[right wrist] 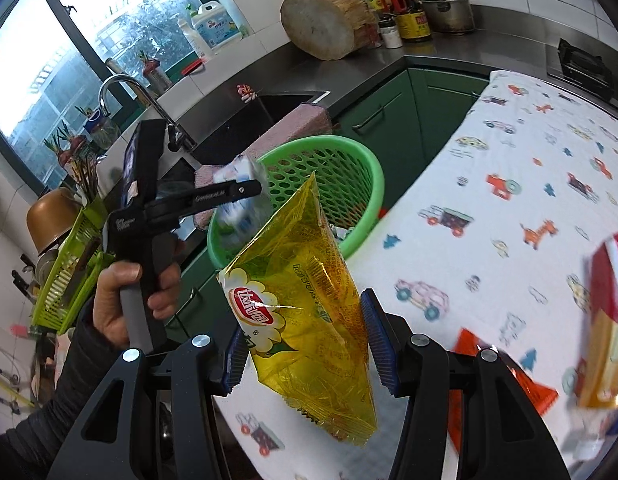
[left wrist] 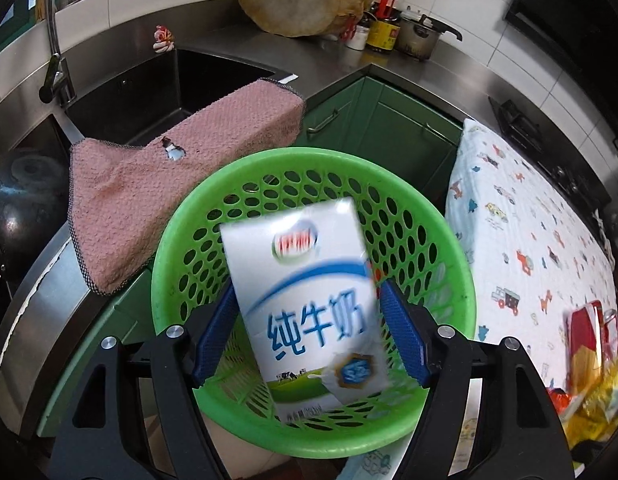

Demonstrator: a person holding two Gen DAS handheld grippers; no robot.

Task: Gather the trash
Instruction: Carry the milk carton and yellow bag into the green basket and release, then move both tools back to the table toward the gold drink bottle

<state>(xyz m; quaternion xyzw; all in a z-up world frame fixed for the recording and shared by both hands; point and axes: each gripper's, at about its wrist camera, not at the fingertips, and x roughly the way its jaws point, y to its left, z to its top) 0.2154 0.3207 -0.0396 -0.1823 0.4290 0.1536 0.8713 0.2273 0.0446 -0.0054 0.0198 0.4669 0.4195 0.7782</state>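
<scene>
Kitchen surface, patterned cloth, green basket (left wrist: 461, 304) at its edge.
Over the basket, a light, stiff milk carton (left wrist: 309, 280) sits between the left tool's (left wrist: 305, 320) parted pads, apparently released; just beside the basket, a crinkly yellow bag (right wrist: 305, 304) is pinched mid-body by the right tool (right wrist: 305, 354).

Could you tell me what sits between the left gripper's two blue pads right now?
A white and blue milk carton, blurred and tilted over the green basket, shows between the left gripper pads in the left wrist view.
</scene>
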